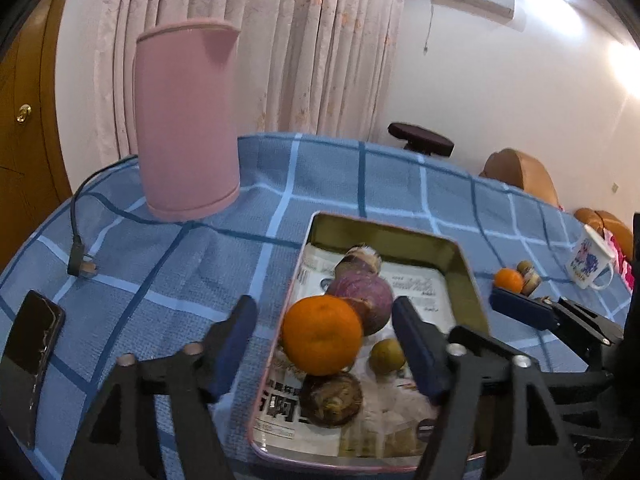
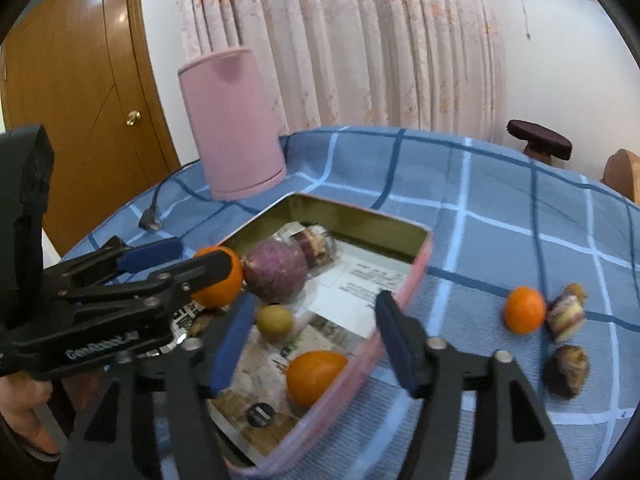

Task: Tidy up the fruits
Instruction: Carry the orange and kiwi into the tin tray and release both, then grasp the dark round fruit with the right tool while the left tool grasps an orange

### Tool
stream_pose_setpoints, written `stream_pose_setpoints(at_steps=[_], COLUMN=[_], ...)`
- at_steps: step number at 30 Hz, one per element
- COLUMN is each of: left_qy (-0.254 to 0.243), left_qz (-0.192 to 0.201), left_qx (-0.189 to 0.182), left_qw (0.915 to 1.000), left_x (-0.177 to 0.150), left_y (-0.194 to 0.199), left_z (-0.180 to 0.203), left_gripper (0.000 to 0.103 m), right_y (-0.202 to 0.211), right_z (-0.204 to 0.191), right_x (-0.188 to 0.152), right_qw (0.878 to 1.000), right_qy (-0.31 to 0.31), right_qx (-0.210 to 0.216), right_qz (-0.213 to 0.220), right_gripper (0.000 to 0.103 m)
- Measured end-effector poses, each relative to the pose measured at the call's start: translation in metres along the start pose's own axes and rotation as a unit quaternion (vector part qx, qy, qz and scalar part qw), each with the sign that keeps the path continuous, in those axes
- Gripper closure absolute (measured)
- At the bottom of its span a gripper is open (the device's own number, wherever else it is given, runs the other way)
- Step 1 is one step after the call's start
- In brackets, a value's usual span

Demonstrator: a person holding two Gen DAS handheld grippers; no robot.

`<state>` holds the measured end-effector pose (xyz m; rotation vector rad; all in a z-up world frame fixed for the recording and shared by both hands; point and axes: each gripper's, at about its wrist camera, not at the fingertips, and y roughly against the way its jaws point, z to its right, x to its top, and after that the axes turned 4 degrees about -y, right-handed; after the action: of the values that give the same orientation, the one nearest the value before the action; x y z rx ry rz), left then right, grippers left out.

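On blue checked cloth (image 1: 160, 280), spread over a table: tall pink jug (image 1: 186, 120) at the far left, black cable (image 1: 76, 216) trailing from its base to a loose plug, dark phone (image 1: 32, 360) flat at the left edge, printed mug (image 1: 590, 260) at the far right. Behind, pale flowered curtain (image 1: 280, 40), white walls, wooden door (image 2: 80, 100) on the left, dark round stool (image 1: 420, 140) beyond the far edge. Mid-cloth, an open pink tin (image 1: 384, 232), gold inside, lined with printed paper. Inside it: big orange (image 1: 322, 334) by the left wall, touching a purple fruit (image 1: 364, 296) behind it; striped fruit (image 1: 360, 258) farther back; small green fruit (image 1: 386, 356) beside the orange; brown fruit (image 1: 332, 400) nearer the camera; second orange (image 2: 316, 376) against the near right wall. Out on the cloth, well right of the tin: small orange (image 2: 525, 310) touching one of a brown pair (image 2: 566, 312). Left claw (image 1: 324, 305) wide, over the tin's left wall, big orange between its blue pads with a gap on each side, gripping nothing. Right claw (image 2: 316, 299) wide too, straddling the tin's near right wall, second orange lying just below and between the pads, untouched. Loose fruit well off to that claw's right.
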<state>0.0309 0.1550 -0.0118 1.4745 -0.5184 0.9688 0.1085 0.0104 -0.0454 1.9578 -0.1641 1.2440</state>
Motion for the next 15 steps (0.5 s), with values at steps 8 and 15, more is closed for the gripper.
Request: stream_pose_setpoints(at_steps=[8,15], left_qy=[-0.033,-0.068], left_qz=[0.009,0.000], left_qx=[-0.034,-0.060], left_qw=[0.9988,0.9959], left_x=[0.002,0.001], left_y=[0.004,-0.001], left_z=[0.042,0.083], left_gripper=[0.030,0.030], right_y=[0.040,0.051], right_z=[0.062,0.121], right_x=[-0.008,-0.020], right_qw=[0.995,0.984], right_qy=[-0.023,-0.063], right_qx=[-0.095,-0.163], right_qz=[0.010,-0.019], right_gripper=[0.024,0.022])
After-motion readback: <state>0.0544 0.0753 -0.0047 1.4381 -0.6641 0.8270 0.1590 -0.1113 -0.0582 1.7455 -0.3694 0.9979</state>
